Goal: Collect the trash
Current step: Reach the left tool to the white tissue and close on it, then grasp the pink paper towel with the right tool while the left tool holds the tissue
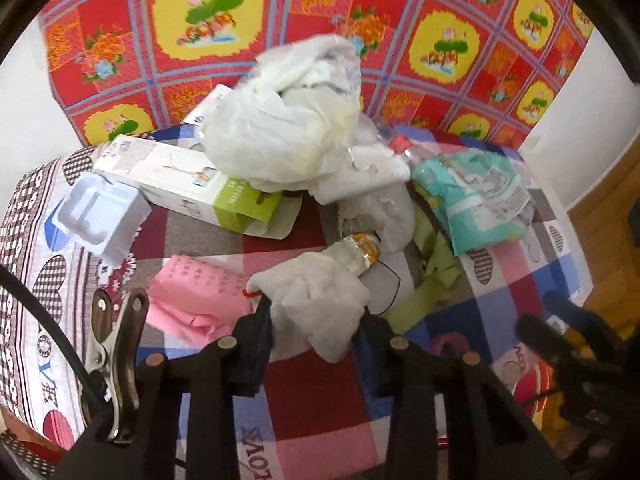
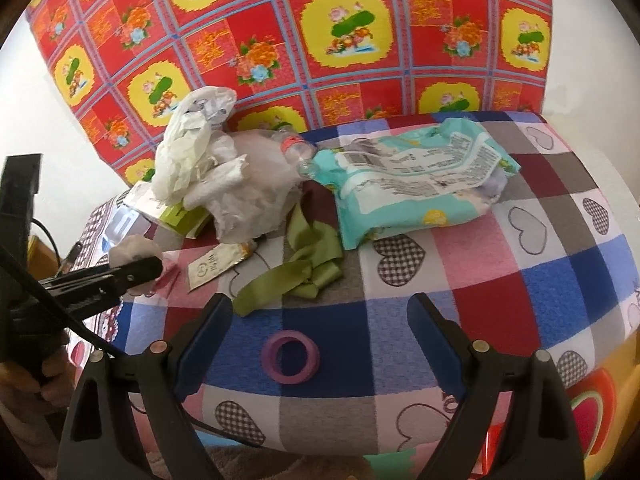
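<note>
Trash lies scattered on a patchwork bed cover. My left gripper is shut on a crumpled white tissue wad, held just above a pink paper. In the right wrist view the left gripper shows at the left with the tissue wad in it. My right gripper is open and holds nothing, with a purple tape ring on the cover below its fingers. Ahead lie a green ribbon, a flattened tube and a teal wipes packet.
At the back a crumpled white bag rests on a white and green box, next to a clear bottle. A white plastic tray sits at the bed's left edge. A red and yellow mat stands behind.
</note>
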Action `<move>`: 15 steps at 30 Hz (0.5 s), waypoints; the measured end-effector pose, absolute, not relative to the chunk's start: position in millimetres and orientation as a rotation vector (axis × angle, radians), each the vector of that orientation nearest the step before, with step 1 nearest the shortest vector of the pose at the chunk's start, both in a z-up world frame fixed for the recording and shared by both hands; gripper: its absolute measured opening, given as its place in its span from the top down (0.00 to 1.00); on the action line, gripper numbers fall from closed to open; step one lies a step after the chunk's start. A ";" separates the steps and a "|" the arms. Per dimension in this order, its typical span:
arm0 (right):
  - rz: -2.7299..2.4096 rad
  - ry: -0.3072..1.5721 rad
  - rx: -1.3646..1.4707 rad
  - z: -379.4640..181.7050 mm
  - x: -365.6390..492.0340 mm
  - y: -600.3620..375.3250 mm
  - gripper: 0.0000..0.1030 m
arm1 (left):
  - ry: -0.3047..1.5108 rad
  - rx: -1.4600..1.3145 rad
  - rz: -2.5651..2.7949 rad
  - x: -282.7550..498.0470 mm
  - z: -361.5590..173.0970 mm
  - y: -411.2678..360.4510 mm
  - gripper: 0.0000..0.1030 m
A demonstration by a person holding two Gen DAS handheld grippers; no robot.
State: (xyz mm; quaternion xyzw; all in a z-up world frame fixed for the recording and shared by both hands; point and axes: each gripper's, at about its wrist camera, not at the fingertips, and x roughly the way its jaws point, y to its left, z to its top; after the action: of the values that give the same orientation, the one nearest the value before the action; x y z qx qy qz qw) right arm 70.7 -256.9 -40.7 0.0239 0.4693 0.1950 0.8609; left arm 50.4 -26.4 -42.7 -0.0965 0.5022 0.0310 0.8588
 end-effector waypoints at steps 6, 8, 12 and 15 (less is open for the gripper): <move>0.443 0.980 0.025 -35.7 66.3 -233.4 0.11 | 1.028 -0.210 0.103 33.7 -28.7 -7.8 0.64; 0.455 0.986 0.025 -34.6 64.6 -224.3 0.11 | 1.025 -0.209 0.115 29.0 -25.7 -0.3 0.64; 0.476 0.991 0.010 -32.6 59.7 -206.9 0.11 | 1.017 -0.222 0.142 17.1 -21.1 21.3 0.64; 0.493 0.995 0.009 -31.4 57.9 -191.6 0.11 | 1.017 -0.233 0.164 11.5 -20.3 35.8 0.64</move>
State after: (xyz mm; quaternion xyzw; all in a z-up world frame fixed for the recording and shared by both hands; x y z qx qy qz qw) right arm 57.9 -191.6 -31.4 0.0040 0.4724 0.2338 0.8498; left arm 11.5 35.8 -20.3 -0.1113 0.4851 0.0785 0.8638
